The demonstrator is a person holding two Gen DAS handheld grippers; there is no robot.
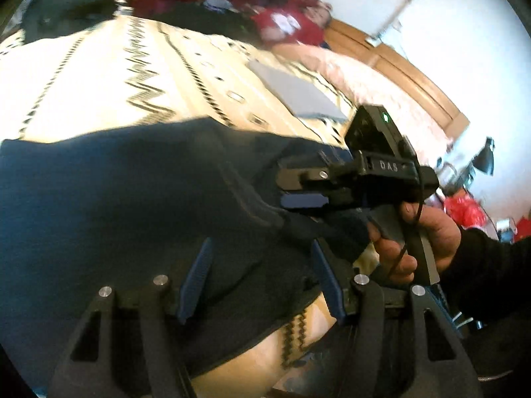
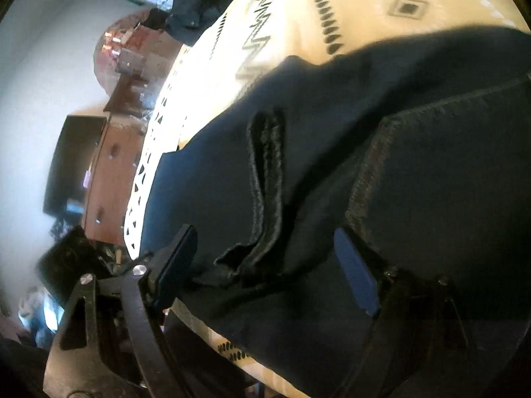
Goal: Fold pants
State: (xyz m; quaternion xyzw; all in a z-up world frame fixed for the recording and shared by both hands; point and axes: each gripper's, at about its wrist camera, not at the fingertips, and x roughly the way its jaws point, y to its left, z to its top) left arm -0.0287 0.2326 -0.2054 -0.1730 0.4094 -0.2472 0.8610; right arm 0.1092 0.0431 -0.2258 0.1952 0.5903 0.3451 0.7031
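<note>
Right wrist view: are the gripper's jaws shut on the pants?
No. The right gripper stands wide open, its blue pads apart on either side of the dark pants, not pressing the cloth.

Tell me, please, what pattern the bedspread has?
Cream bedspread with black zigzag and diamond bands, clearest in the left wrist view.

A bed covered by a cream blanket (image 1: 99,76) with black zigzag and diamond patterns carries dark navy pants (image 1: 109,199) spread across its near edge — a flat grey rectangular item (image 1: 295,93) lies farther back on the blanket.
</note>
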